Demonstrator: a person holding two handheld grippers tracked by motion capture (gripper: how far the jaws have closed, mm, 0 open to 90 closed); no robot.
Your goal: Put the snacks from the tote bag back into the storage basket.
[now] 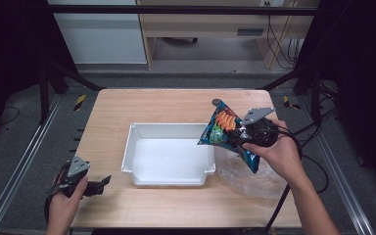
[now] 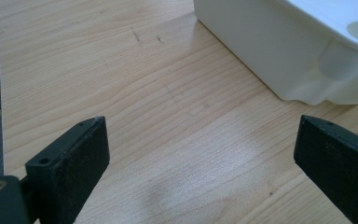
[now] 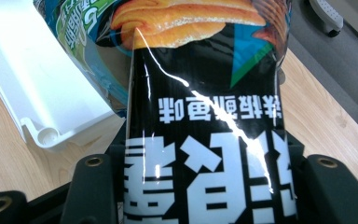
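The chip bag point(image 1: 223, 128) hangs over the white bin's point(image 1: 169, 131) right rim, clamped in the right gripper point(image 1: 240, 134). Looks light, crinkly and crushable, so I'd grip the flat end seam. The left gripper point(image 1: 101, 182) idles off the bin's left corner, jaws spread, empty.

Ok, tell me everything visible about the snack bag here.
The snack bag is glossy foil-like film, blue and black with orange chip pictures, green patches and white lettering. The right gripper clamps it, the bag filling the space between the fingers. It hangs tilted in the air over the white bin's right edge, above a clear plastic bag.
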